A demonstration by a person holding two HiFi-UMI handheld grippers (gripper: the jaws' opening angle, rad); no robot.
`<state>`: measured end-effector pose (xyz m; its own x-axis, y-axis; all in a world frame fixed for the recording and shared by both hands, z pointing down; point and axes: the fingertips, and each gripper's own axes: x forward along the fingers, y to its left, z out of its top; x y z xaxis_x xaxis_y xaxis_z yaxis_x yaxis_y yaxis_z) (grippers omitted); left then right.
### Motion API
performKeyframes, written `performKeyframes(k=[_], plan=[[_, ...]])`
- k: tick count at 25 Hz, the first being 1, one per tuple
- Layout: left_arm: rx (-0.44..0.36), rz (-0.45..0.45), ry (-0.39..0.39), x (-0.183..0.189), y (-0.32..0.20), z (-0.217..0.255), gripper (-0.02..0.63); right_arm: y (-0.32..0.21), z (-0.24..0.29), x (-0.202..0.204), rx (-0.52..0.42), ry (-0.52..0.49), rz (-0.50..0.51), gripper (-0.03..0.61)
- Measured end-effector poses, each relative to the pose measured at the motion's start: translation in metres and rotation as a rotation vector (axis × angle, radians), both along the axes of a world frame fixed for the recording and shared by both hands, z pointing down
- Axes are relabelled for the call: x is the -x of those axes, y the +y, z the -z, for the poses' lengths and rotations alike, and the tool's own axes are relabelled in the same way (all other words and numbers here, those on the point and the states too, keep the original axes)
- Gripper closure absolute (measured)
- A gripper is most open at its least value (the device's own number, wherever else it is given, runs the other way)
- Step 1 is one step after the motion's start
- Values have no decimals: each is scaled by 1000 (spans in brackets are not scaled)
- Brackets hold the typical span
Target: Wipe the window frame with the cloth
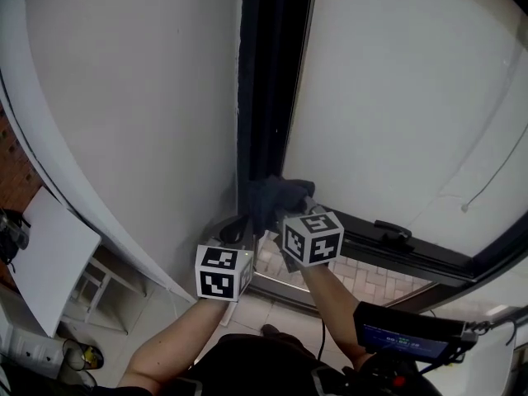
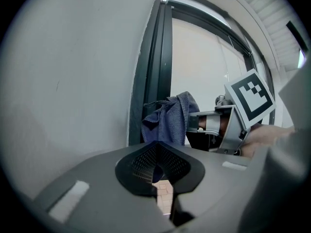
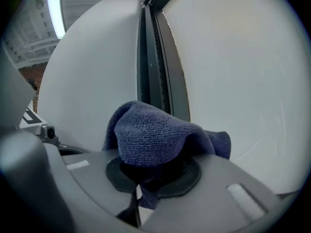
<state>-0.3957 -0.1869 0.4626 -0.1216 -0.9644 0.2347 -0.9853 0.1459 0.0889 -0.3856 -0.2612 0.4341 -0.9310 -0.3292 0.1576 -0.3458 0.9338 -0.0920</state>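
A dark window frame [image 1: 268,81] runs upright between a white wall and the glass. A dark blue cloth [image 1: 276,198] is bunched against its lower part, and my right gripper [image 1: 287,213] is shut on it. In the right gripper view the cloth [image 3: 150,135] drapes over the jaws [image 3: 153,168] with the frame [image 3: 155,67] just behind. My left gripper [image 1: 238,231] sits just left of and below the cloth, close to the wall. In the left gripper view its jaws [image 2: 156,149] meet at the tips with nothing held, and the cloth [image 2: 170,118] hangs ahead on the frame [image 2: 154,72].
White wall [image 1: 124,97] fills the left, the glass pane [image 1: 396,97] the right. A handle [image 1: 394,233] sits on the lower frame rail [image 1: 412,258]. Brick paving [image 1: 363,275] shows through the glass. A white stand [image 1: 49,254] is at the lower left.
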Motion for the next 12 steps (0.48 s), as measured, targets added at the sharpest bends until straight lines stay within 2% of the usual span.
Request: performKeyframes(k=[8,12], plan=[[-67,-32,-34,-9,-12,46,620,-2,44,1,-75,-25,18,532],[-111,-36,-21,-8,-11,74,620,1,63,4,-93,-35,24,532]])
